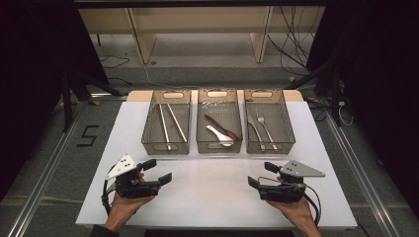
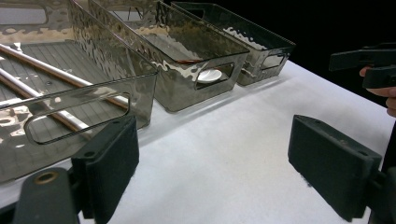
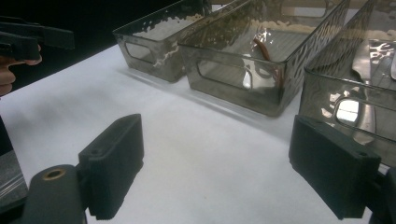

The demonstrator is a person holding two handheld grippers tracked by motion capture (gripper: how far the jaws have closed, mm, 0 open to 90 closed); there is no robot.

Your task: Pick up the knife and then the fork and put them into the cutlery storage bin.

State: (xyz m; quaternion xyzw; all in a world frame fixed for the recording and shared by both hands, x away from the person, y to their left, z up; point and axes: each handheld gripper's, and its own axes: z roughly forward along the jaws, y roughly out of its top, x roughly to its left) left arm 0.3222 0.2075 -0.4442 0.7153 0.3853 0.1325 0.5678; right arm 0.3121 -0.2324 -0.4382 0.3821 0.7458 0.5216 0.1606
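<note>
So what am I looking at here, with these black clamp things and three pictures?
A person sits at a white table holding a hand-operated gripper in each hand: the left gripper and the right gripper. Both are open and hold nothing. The high view looks down from above; each of the other two comes from a camera riding on a gripper, looking out between its two black jaws. On the table stand three clear bins: the left bin holds chopsticks, the middle bin spoons, the right bin forks.
</note>
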